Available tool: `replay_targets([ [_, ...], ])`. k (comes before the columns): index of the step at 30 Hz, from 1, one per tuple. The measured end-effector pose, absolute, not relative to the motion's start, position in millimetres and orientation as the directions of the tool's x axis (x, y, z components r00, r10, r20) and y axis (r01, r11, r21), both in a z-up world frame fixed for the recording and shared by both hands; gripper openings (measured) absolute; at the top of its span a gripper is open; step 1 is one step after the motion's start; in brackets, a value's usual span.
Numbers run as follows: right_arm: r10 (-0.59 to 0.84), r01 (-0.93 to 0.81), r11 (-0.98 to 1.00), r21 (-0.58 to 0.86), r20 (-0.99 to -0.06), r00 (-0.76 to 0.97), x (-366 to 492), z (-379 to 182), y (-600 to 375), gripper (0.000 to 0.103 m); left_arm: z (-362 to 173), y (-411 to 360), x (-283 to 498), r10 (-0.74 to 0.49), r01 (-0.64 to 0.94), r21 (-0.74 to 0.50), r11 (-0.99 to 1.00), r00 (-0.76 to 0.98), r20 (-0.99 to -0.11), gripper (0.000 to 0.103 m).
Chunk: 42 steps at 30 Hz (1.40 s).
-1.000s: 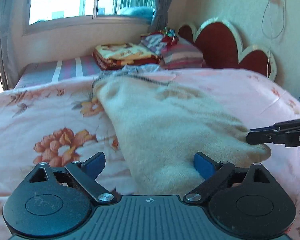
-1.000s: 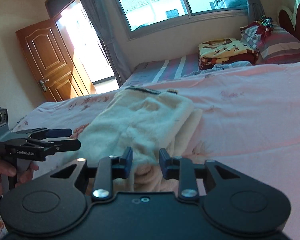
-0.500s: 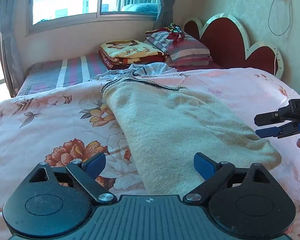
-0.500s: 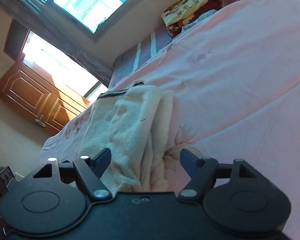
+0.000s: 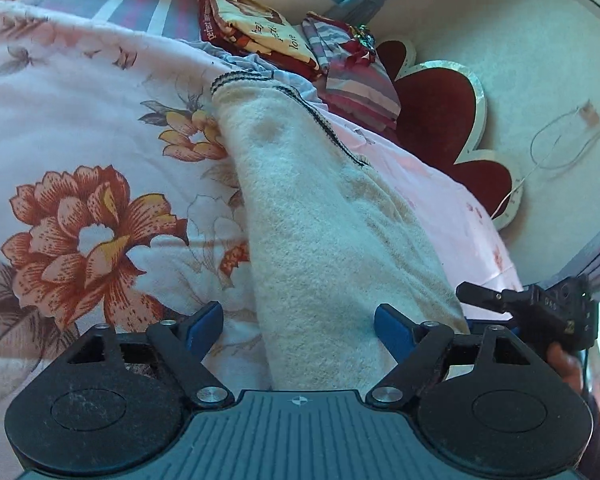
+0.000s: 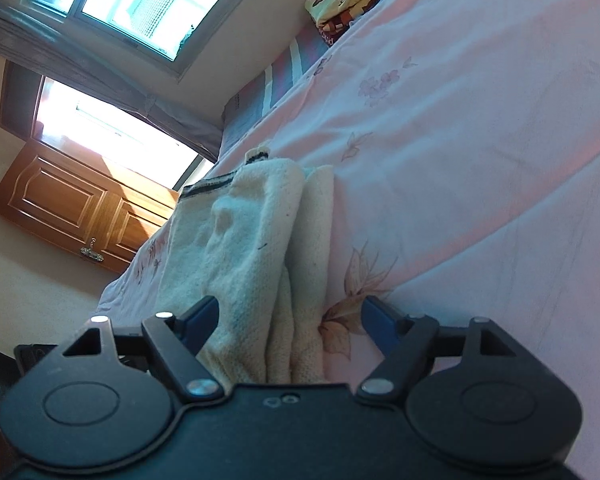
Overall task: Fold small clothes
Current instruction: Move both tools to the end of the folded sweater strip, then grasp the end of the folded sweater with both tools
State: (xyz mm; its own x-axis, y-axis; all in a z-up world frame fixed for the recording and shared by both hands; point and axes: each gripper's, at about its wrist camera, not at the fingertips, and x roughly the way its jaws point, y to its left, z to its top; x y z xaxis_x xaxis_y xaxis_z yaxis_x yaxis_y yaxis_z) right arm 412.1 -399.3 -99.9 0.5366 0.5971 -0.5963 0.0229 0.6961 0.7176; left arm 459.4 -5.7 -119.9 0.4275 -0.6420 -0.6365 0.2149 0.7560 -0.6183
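Straddling the near end of a folded cream fleece garment with a dark striped hem [image 5: 320,216], my left gripper [image 5: 298,326] has its blue-padded jaws spread wide. My right gripper [image 6: 288,318] is likewise agape over the layered edge, all lying on the pink floral bedsheet [image 5: 80,152]

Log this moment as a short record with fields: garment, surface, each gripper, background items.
garment: cream knit garment, folded lengthwise, dark-striped hem at far end
surface: floral pink bedspread
left gripper: open, jaws either side of garment's near end
right gripper: open, over near end's layered edge
background: folded blankets, red headboard, wooden door
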Motion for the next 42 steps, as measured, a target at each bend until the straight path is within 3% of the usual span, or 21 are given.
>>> replay_targets([
  [6, 0.621, 0.011, 0.702, 0.712, -0.621, 0.478, 425, -99, -390, 0.076, -125, -12, 473, -0.671, 0.216, -0.646, 0.732, 0.388, -0.631, 0.082],
  [8, 0.613, 0.003, 0.716, 0.698, -0.630, 0.476, 424, -96, -389, 0.068, -124, -17, 475, -0.664, 0.223, -0.633, 0.741, 0.386, -0.641, 0.082],
  [9, 0.603, -0.003, 0.724, 0.690, -0.631, 0.488, 423, -95, -389, 0.057, -124, -19, 475, -0.659, 0.230, -0.624, 0.747, 0.386, -0.646, 0.082],
  [10, 0.559, -0.001, 0.756, 0.655, -0.645, 0.522, 421, -89, -388, 0.031, -123, -21, 475, -0.657, 0.233, -0.620, 0.749, 0.386, -0.648, 0.082],
  [13, 0.526, -0.019, 0.769, 0.639, -0.614, 0.589, 412, -78, -390, 0.035, -122, -22, 473, -0.660, 0.233, -0.624, 0.746, 0.390, -0.643, 0.082],
  [16, 0.607, -0.058, 0.726, 0.686, -0.599, 0.522, 419, -82, -378, 0.037, -123, -19, 474, -0.661, 0.228, -0.629, 0.744, 0.395, -0.638, 0.082],
  [18, 0.569, -0.098, 0.776, 0.623, -0.625, 0.534, 418, -79, -365, 0.016, -122, -16, 475, -0.658, 0.229, -0.625, 0.746, 0.394, -0.642, 0.083],
  [20, 0.536, -0.107, 0.792, 0.601, -0.600, 0.594, 408, -73, -369, 0.012, -122, -14, 474, -0.654, 0.236, -0.616, 0.752, 0.390, -0.648, 0.082],
  [27, 0.519, -0.044, 0.791, 0.610, -0.632, 0.575, 411, -91, -380, 0.016, -119, -17, 476, -0.643, 0.255, -0.594, 0.763, 0.386, -0.661, 0.082],
  [30, 0.525, -0.020, 0.761, 0.648, -0.597, 0.607, 405, -82, -392, 0.046, -119, -17, 477, -0.647, 0.261, -0.595, 0.760, 0.379, -0.661, 0.082],
  [31, 0.528, -0.018, 0.750, 0.661, -0.582, 0.619, 403, -80, -397, 0.064, -119, -17, 478, -0.648, 0.263, -0.595, 0.760, 0.377, -0.661, 0.082],
  [32, 0.538, -0.015, 0.740, 0.673, -0.578, 0.613, 405, -81, -401, 0.069, -118, -17, 479, -0.649, 0.263, -0.595, 0.759, 0.377, -0.661, 0.082],
  [36, 0.586, 0.012, 0.732, 0.681, -0.638, 0.499, 419, -98, -398, 0.064, -119, -18, 481, -0.656, 0.268, -0.600, 0.754, 0.376, -0.655, 0.082],
  [42, 0.686, -0.063, 0.671, 0.739, -0.586, 0.432, 445, -108, -385, 0.063, -121, -22, 489, -0.660, 0.273, -0.603, 0.750, 0.374, -0.652, 0.080],
])
